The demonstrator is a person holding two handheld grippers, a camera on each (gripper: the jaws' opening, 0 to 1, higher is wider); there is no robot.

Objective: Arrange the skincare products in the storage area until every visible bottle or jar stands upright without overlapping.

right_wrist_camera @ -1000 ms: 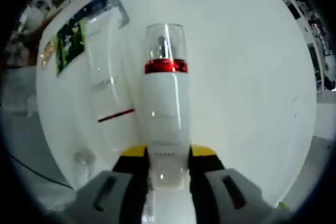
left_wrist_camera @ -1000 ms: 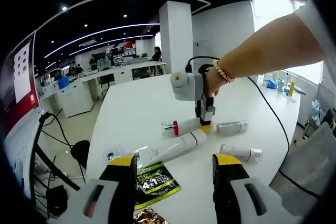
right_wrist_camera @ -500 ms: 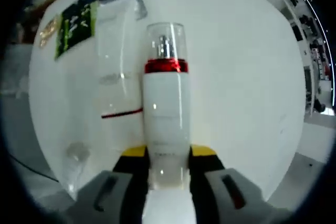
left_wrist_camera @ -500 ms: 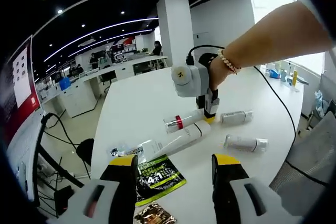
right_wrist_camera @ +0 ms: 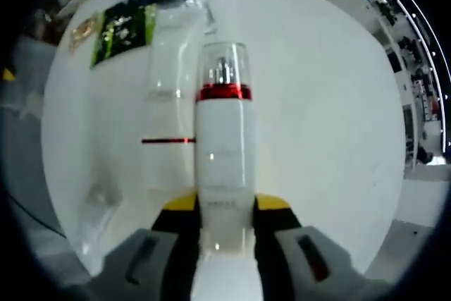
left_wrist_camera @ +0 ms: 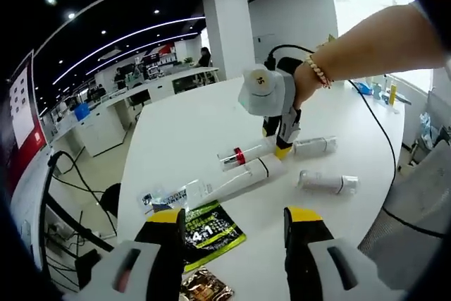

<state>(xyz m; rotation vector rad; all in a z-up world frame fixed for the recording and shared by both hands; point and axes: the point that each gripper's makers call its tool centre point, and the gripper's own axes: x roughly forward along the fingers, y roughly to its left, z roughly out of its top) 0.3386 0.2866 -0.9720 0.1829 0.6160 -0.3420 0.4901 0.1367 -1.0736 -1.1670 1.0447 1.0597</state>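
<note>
A green-and-black leaflet (left_wrist_camera: 204, 234) lies flat on the white table (left_wrist_camera: 176, 146). At its 6 o'clock sits what may be a shiny bronze sachet (left_wrist_camera: 206, 288), at its 11 o'clock a clear plastic packet (left_wrist_camera: 163, 197).

Left view far across table (left_wrist_camera: 197, 132); right view close, downward.

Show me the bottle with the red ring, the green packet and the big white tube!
bottle (right_wrist_camera: 223, 153), right gripper view, on its white body.
green packet (left_wrist_camera: 208, 234), left gripper view, on its printed front.
white tube (left_wrist_camera: 239, 180), left gripper view, mid-body.
</note>
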